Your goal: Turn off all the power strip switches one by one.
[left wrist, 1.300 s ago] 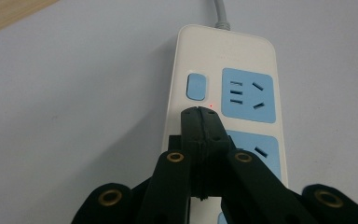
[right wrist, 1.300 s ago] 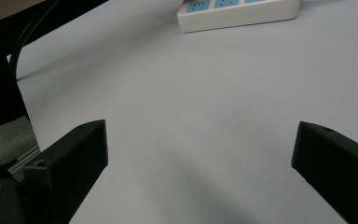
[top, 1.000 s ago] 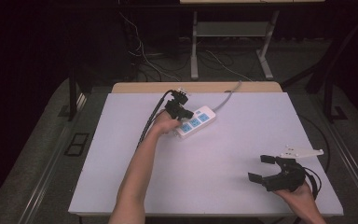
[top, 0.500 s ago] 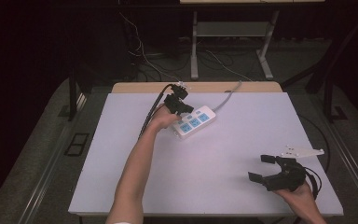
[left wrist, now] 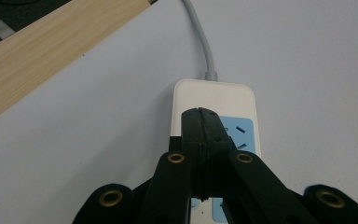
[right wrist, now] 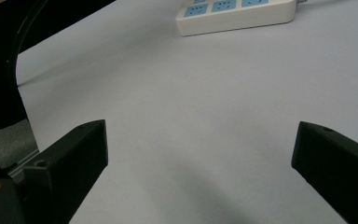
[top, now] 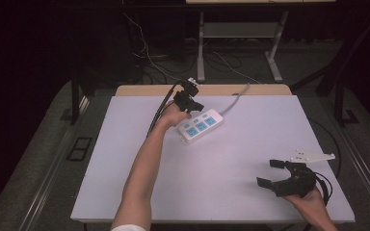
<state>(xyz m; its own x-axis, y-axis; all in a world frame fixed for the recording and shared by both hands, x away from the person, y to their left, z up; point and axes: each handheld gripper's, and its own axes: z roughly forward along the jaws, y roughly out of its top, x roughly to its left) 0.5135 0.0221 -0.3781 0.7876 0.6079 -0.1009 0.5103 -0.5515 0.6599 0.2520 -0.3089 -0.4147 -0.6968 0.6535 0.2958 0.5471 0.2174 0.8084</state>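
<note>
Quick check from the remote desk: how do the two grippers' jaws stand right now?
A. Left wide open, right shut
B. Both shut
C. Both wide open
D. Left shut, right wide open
D: in the left gripper view the left gripper has its jaws pressed together with nothing between them, above the power strip, while the right gripper view shows the right gripper with its jaws far apart over the bare table.

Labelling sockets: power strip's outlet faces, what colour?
Light blue on a white power strip; clearest in the high view.
</note>
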